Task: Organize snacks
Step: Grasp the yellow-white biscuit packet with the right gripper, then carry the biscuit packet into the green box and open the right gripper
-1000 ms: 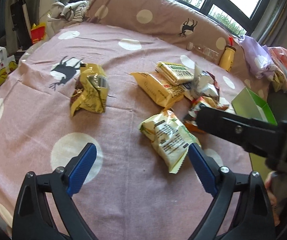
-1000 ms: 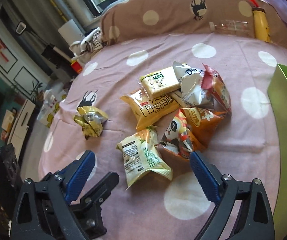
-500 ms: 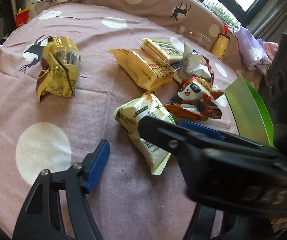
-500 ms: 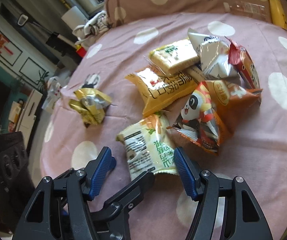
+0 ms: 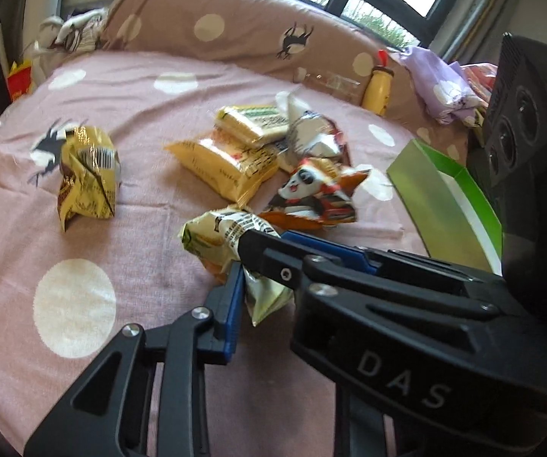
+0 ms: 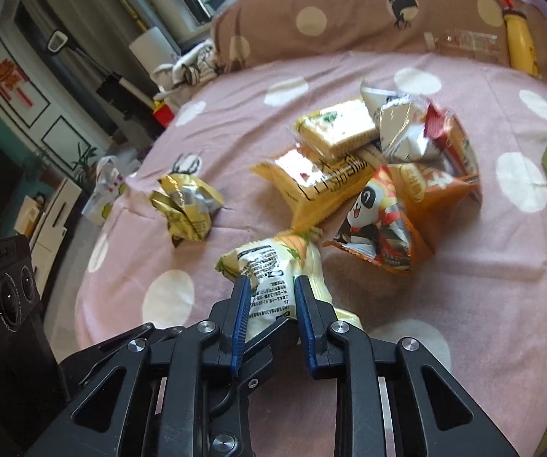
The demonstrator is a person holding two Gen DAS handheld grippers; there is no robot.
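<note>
A pale yellow snack bag (image 6: pixel 273 282) lies on the pink dotted bedspread (image 6: pixel 444 282), and my right gripper (image 6: pixel 271 291) is shut on it; the bag also shows in the left wrist view (image 5: pixel 216 240). My left gripper (image 5: pixel 258 262) sits at the same bag, its left finger (image 5: pixel 231 304) against the bag's lower end; its right finger is hidden behind the right gripper's body. A pile of snacks lies beyond: a panda bag (image 6: pixel 380 224), a yellow bag (image 6: pixel 319 186), a biscuit pack (image 6: pixel 334 129), a silver bag (image 6: pixel 402 129). A crumpled gold bag (image 5: pixel 86 175) lies apart to the left.
A green box (image 5: pixel 444 205) stands open at the right of the bed. A yellow bottle (image 5: pixel 378 87) and a clear bottle (image 5: pixel 330 82) lie against the brown dotted headrest. Purple cloth (image 5: pixel 440 91) is at the far right. Furniture and floor lie beyond the bed's left edge.
My right gripper moved forward and closed on the pale yellow bag, which now looks squeezed and lifted at its near end. My left gripper came in toward the same bag.
</note>
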